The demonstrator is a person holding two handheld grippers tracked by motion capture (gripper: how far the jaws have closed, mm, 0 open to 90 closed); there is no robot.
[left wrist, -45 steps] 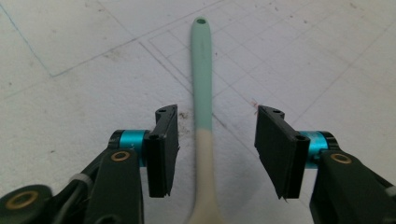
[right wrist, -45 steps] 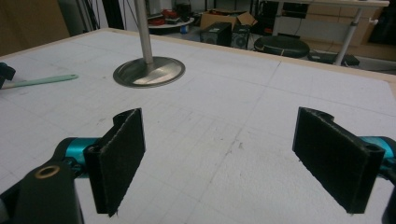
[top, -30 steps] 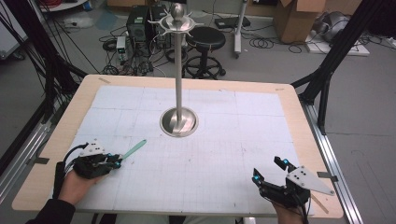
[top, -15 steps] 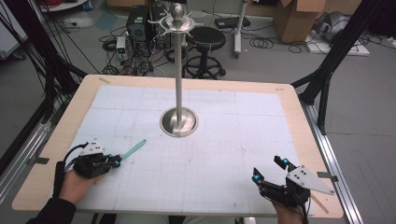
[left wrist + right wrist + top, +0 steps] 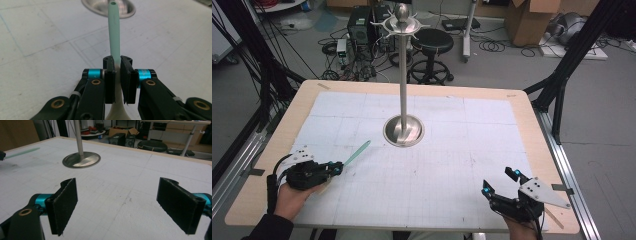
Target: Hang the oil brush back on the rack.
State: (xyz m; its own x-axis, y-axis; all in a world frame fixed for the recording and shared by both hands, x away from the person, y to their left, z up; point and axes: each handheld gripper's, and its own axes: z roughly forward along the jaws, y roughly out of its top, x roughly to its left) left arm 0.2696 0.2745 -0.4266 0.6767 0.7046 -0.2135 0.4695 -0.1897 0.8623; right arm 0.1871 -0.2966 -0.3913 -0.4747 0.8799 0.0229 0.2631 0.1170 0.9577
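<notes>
Left gripper (image 5: 117,82): we've just closed its jaws onto the green spoon (image 5: 357,152); ready to lift.
Right gripper (image 5: 122,207): jaws wide, empty.

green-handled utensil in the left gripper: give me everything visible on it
A slim utensil with a pale mint-green handle, plastic by its look, and a small hole at the far tip. Near the camera it widens into a cream-white part whose end is out of view. The left gripper is shut on it, with the pads clamped on the handle's lower stretch. In the high view it points up and right toward the metal stand's round base, stopping short of it.
</notes>
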